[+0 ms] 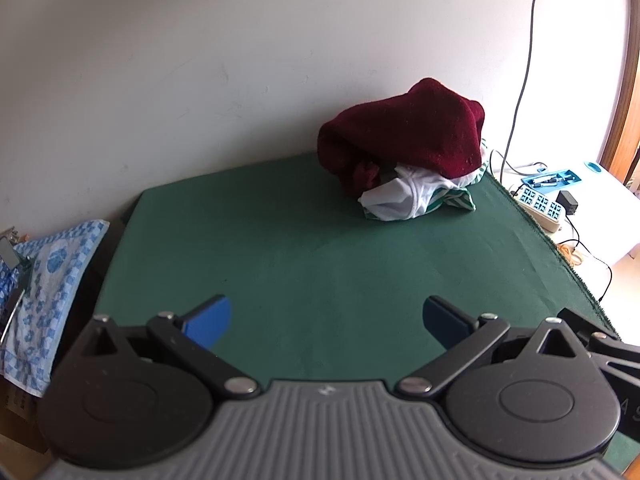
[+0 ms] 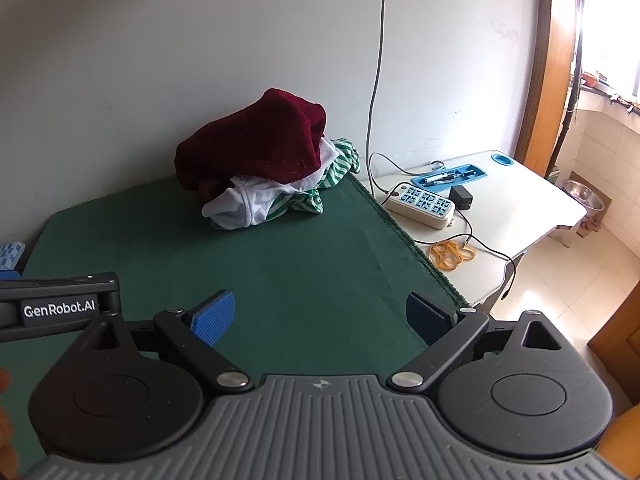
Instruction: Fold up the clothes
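Clothes (image 1: 404,148) sit in a heap at the far right corner of a green cloth (image 1: 304,248) that covers the table, close to the white wall (image 1: 200,60). A dark red garment (image 2: 256,144) lies on top of the heap, with a white piece (image 2: 240,204) and a green-and-white striped piece (image 2: 308,196) bunched under it at the front. The left gripper (image 1: 326,318) hangs above the near part of the green cloth with its blue-padded jaws spread wide and nothing between them. The right gripper (image 2: 320,316) is likewise spread wide and empty, over the near right part of the cloth, well apart from the heap. Beside the cloth on the right stands a white desk (image 2: 520,208) with a power strip (image 2: 422,204), a blue tray of pens (image 2: 450,176), a black adapter (image 2: 461,197) and a bunch of yellow rubber bands (image 2: 452,254). A grey cable (image 2: 378,68) runs down the wall to the desk. On the left, a blue-and-white patterned towel (image 1: 48,284) hangs off something beside the table.
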